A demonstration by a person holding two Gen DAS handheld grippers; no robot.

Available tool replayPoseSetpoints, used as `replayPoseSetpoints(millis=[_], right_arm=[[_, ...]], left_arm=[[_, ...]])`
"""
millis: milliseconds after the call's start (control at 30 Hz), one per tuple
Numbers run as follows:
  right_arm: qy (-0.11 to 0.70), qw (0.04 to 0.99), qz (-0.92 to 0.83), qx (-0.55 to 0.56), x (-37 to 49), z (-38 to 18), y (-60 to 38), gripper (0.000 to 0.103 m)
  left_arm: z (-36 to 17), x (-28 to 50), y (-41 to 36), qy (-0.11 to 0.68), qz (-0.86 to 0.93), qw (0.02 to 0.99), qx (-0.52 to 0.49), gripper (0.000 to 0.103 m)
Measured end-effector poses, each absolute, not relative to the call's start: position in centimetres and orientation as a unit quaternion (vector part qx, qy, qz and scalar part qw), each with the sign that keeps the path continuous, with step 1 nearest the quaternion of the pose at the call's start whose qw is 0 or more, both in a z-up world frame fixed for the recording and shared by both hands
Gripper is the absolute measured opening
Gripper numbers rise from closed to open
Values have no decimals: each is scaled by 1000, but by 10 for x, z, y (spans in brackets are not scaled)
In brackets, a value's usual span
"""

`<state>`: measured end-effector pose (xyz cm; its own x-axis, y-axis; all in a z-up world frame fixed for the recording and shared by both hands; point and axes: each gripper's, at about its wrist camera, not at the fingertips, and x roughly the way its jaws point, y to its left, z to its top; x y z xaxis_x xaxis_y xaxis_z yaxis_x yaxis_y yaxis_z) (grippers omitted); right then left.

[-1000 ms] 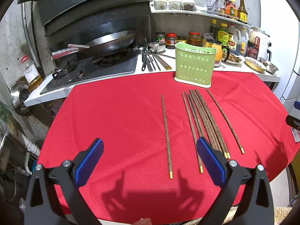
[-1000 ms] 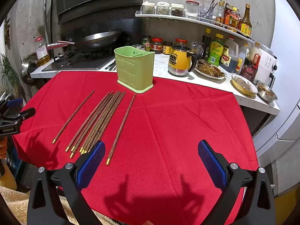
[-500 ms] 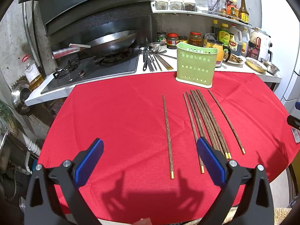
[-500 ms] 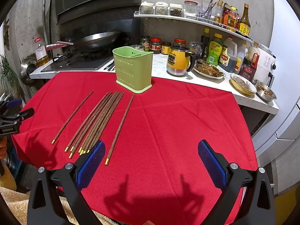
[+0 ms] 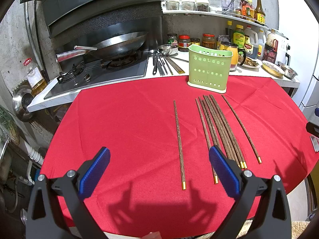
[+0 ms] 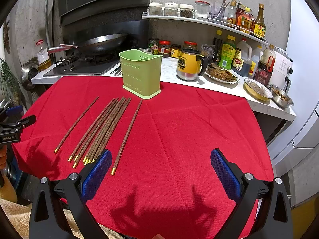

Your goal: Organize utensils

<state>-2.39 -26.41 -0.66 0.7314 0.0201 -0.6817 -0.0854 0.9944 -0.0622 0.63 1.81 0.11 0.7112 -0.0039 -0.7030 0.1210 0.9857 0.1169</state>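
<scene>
I could not count the bundle (image 5: 220, 127) exactly: its chopsticks overlapped, and my left gripper's right pad (image 5: 223, 172) covered some near ends. In the right wrist view the left pad (image 6: 97, 176) hid other tips. I could not tell what, if anything, was in the holder (image 5: 209, 70).

Counted: one holder, two separate chopsticks, one bundle of roughly seven or eight. The single chopstick (image 5: 178, 141) lay left of the bundle, apart from it; the other (image 5: 240, 126) lay right of it. All were dark brown, wood-grained, thin and straight, with gold-coloured caps on the near ends. They lay on the red cloth (image 5: 123, 131), which was woven and creased.

The holder was pale green plastic, perforated with rows of holes, divided into two compartments, upright at the far edge of the cloth, beyond the chopsticks' far ends.

Left gripper (image 5: 159, 167): jaws wide apart, holding nothing, above the near cloth. Right gripper (image 6: 162, 169): jaws wide apart, holding nothing, right of the chopsticks. Pads were blue and textured.
</scene>
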Motion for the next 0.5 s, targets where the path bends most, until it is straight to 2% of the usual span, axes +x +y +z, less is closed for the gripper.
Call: replayPoseSetpoints(millis=[500], right_arm=[[365, 930, 29, -45, -24, -7, -264, 97]], left_arm=[[0, 7, 18, 379, -33, 921, 77, 97]])
